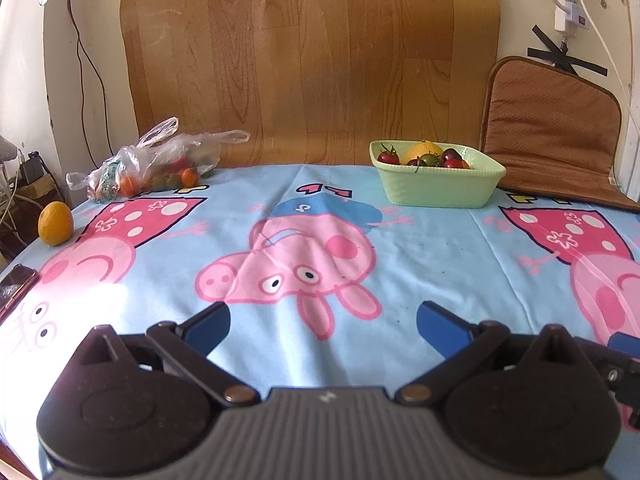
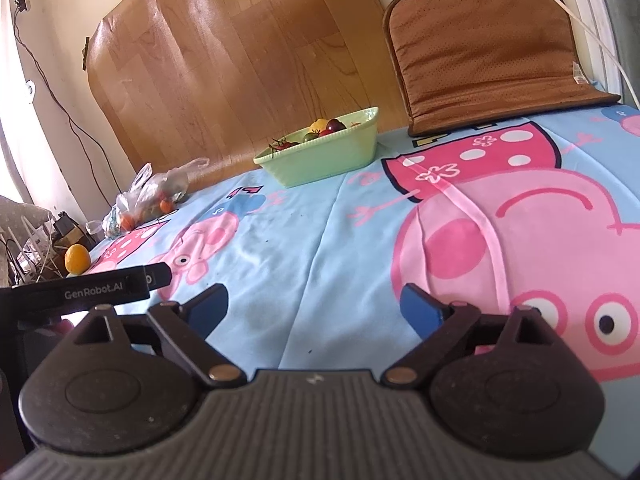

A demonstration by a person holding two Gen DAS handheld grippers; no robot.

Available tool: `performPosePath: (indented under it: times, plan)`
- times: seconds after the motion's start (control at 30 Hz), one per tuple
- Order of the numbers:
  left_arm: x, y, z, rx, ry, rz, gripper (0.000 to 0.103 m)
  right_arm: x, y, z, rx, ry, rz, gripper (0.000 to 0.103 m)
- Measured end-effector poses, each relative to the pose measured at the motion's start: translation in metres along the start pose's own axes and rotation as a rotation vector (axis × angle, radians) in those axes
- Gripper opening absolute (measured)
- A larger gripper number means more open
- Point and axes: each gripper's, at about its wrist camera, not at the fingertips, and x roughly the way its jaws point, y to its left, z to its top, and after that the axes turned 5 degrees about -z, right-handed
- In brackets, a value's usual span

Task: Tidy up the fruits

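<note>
I am looking at a cream wall (image 1: 28, 92) where a wood-grain sheet (image 1: 312, 52) is leaning, sunlight glaring off it; a brown cushion (image 1: 552, 128) is propped alongside, cables (image 1: 86, 60) trailing above a cartoon-pig cloth (image 1: 440, 248).

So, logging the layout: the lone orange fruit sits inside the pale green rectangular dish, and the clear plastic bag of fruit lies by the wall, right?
Not quite. The lone orange fruit sits on the tablecloth's left edge, outside the pale green rectangular dish; the left wrist view shows it. The clear plastic bag of fruit does lie by the wall.
</note>
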Motion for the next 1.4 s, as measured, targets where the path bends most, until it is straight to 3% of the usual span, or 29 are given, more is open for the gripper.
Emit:
performPosePath:
  times: [0.57,0.97,1.1,1.4]
  plan:
    - [-0.0003,-0.0060,0.0013,0.008,0.035,0.027,0.103,-0.0009,-0.0008,-0.0012,0.015,0.005,-0.012,0.096]
    - [-0.0022,-0.0038,0.0019,-0.018,0.052,-0.026,0.103,-0.0022,-0.0004,-0.0005,0.016,-0.006,-0.013,0.096]
    - [-0.0086,-0.0061,0.0033,-0.003,0.006,0.018,0.103,-0.0028,-0.0018,-0.0005,0.024,-0.008,-0.016,0.096]
    - [-0.0032,0.0018,0.0083,-0.038,0.053,0.015,0.103,-0.0032,-0.0034,-0.0003,0.028,-0.007,-0.015,0.096]
